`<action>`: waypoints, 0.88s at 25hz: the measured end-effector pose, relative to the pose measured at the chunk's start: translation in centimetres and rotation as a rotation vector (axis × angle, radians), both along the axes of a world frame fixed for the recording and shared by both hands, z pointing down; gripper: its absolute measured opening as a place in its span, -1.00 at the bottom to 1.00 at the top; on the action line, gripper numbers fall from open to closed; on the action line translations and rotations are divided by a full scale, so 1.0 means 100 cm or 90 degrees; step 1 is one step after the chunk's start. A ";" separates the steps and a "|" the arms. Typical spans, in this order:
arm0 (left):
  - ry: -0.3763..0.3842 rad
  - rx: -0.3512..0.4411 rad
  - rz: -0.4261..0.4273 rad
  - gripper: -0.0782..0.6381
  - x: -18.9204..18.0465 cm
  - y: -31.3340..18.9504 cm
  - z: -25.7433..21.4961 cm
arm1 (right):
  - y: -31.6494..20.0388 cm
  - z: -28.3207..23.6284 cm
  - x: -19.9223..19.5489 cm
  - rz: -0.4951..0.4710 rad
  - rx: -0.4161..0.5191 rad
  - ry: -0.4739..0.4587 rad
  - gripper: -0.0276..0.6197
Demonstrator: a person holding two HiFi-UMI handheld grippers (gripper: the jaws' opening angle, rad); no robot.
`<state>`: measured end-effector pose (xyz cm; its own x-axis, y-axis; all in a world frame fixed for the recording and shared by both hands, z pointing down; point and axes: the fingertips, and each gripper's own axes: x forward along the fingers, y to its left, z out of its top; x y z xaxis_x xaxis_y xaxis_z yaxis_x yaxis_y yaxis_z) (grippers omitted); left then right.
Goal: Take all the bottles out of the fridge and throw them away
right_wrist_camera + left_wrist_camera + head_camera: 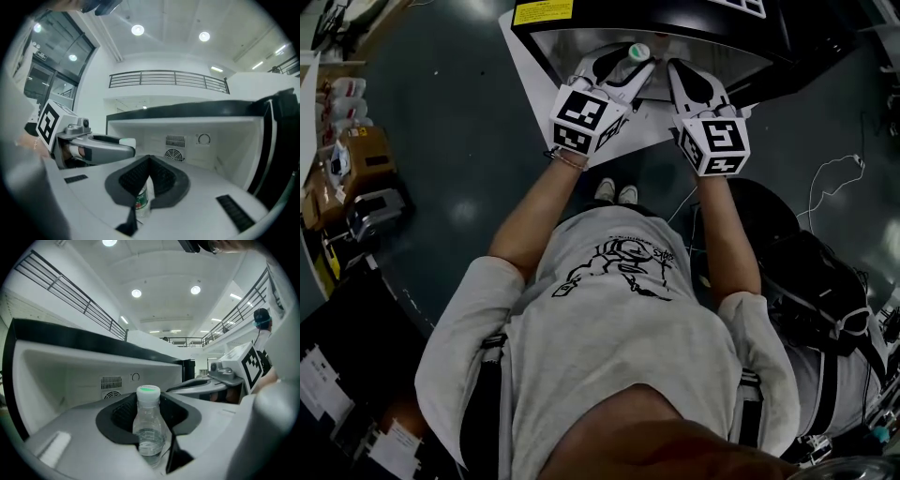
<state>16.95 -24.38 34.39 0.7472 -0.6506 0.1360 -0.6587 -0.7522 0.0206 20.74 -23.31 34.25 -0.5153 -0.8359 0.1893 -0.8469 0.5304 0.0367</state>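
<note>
A clear bottle with a white, green-topped cap (150, 425) stands upright between the pads of my left gripper (149, 414), which is shut on its body. From above, the cap (637, 51) shows between the left gripper's (628, 62) fingers inside the white fridge (572, 42). My right gripper (679, 75) reaches into the fridge beside it, jaws shut with nothing held. In the right gripper view a second bottle with a red and green label (142, 202) shows just beyond the shut right gripper (149, 169). I cannot tell whether it touches. The left gripper (125, 144) is at the left.
The fridge's back wall (225, 140) has a round fan vent (174, 154), and its black door edge (276, 140) stands at the right. On the floor, boxes (361, 159) lie to the left, and a black bag (825, 272) and a white cable (834, 178) to the right.
</note>
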 end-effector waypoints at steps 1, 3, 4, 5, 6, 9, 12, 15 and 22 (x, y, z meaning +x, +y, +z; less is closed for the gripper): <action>0.001 0.001 0.002 -0.35 0.001 0.003 -0.004 | 0.003 -0.004 0.000 -0.001 0.002 -0.003 -0.89; 0.002 0.002 0.007 -0.35 0.001 0.009 -0.009 | 0.009 -0.012 0.001 -0.003 0.005 -0.009 -0.89; 0.002 0.003 0.009 -0.35 0.001 0.013 -0.012 | 0.012 -0.016 0.001 -0.004 0.007 -0.012 -0.89; 0.003 0.004 0.011 -0.35 0.001 0.016 -0.015 | 0.015 -0.020 0.001 -0.006 0.009 -0.014 -0.89; 0.004 0.006 0.013 -0.35 0.001 0.020 -0.018 | 0.018 -0.024 0.001 -0.008 0.011 -0.016 -0.89; 0.010 0.010 0.021 -0.35 0.000 0.033 -0.027 | 0.028 -0.035 0.000 -0.013 0.014 -0.021 -0.89; 0.015 0.012 0.032 -0.35 0.001 0.047 -0.036 | 0.038 -0.044 -0.001 -0.019 0.013 -0.026 -0.89; 0.016 0.017 0.042 -0.35 0.002 0.059 -0.043 | 0.046 -0.051 -0.001 -0.024 0.014 -0.030 -0.89; 0.017 0.037 0.060 -0.35 0.001 0.082 -0.062 | 0.067 -0.068 0.001 -0.027 0.024 -0.043 -0.89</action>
